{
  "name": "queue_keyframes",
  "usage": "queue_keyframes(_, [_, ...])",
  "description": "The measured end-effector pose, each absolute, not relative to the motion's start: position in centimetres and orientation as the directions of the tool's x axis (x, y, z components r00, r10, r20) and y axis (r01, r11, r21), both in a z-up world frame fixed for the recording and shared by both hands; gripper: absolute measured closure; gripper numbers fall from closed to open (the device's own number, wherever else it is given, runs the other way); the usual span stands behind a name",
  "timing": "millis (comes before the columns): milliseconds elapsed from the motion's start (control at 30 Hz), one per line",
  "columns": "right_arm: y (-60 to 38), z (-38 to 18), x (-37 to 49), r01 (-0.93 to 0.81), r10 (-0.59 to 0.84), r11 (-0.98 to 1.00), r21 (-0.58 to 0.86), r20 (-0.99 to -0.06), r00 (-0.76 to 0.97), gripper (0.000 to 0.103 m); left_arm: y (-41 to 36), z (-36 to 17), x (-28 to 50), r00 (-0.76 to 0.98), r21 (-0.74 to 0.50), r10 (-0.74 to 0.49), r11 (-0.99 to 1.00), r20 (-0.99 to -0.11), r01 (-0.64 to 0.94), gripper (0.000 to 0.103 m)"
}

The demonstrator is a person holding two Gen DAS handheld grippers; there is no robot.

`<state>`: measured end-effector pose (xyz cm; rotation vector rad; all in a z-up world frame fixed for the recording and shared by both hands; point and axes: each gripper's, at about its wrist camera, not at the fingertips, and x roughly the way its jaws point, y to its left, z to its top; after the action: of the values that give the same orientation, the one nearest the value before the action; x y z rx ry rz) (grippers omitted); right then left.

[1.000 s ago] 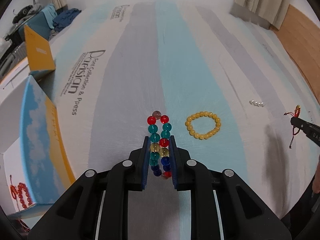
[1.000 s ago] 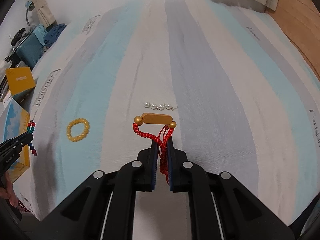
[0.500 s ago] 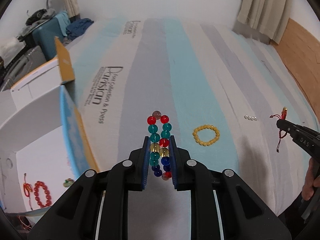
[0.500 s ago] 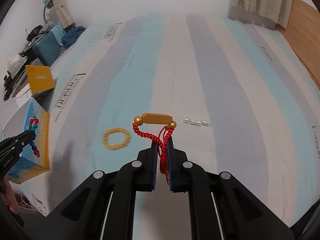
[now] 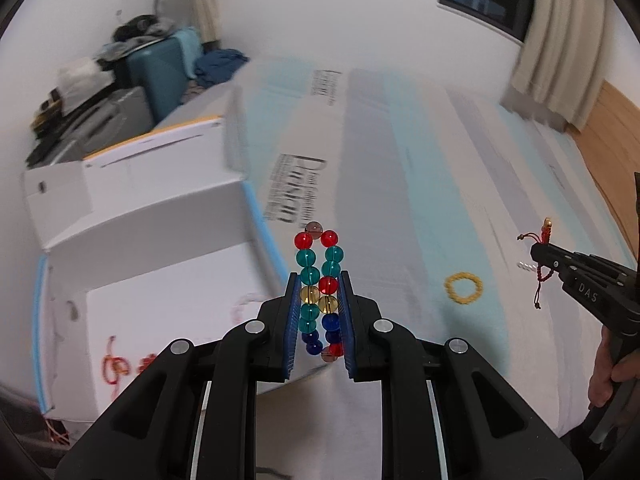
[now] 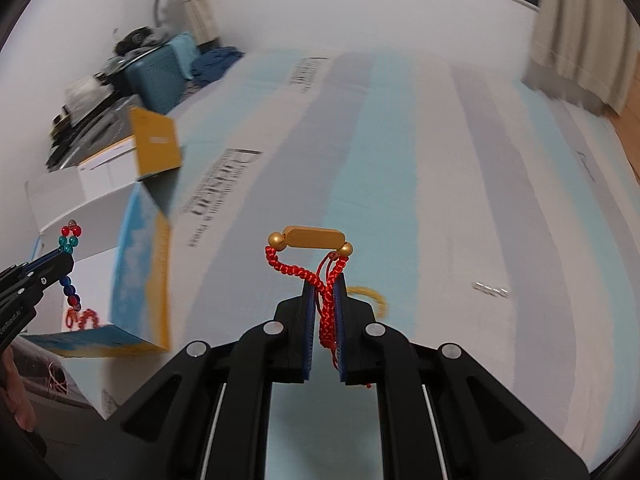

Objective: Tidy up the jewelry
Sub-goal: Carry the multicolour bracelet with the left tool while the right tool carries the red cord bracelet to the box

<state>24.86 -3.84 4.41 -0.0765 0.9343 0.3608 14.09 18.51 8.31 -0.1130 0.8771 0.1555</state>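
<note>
My left gripper [image 5: 319, 280] is shut on a bracelet of red, teal, yellow and blue glass beads [image 5: 319, 264], held in the air beside the open white box [image 5: 168, 280]. The beads also show in the right wrist view [image 6: 69, 240]. My right gripper [image 6: 324, 280] is shut on a red braided cord bracelet with a gold bar [image 6: 316, 240], held above the bed; it also shows in the left wrist view [image 5: 542, 256]. A yellow bead bracelet [image 5: 463, 289] and a short pearl strand [image 6: 490, 289] lie on the bedsheet.
The open box has a blue and yellow outside [image 6: 138, 272] and holds red jewelry [image 5: 116, 368] on its white floor. The striped blue, grey and white sheet [image 6: 400, 160] covers the bed. A teal suitcase and clutter [image 5: 156, 64] stand at the far left by the wall.
Both grippers have lifted and swung left toward the box, keeping their bracelets. The box now fills the left of the left wrist view; the yellow bracelet and pearls have slid right.
</note>
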Motion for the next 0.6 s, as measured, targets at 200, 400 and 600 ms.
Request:
queue_keyframes(200, [2.5, 5.6, 23.9, -0.413, 0.315, 0.907, 0.086, -0.791, 0.525, 0.095, 24.4, 9.2, 11.5, 0.619, -0.026, 0.156, 0.962, -0.770, -0.274, 0.086])
queue_keyframes(400, [9.1, 6.1, 22.2, -0.490, 0.361, 0.867, 0.086, -0.786, 0.501, 0.095, 29.4, 9.5, 8.9, 0.601, -0.023, 0.201, 0.939, -0.774, -0.343, 0.086])
queue_keyframes(600, [14.4, 6.0, 20.4, -0.557, 0.409, 0.825, 0.100, -0.786, 0.464, 0.095, 33.3, 8.8, 6.7, 0.573, -0.028, 0.224, 0.917, -0.788, -0.398, 0.086])
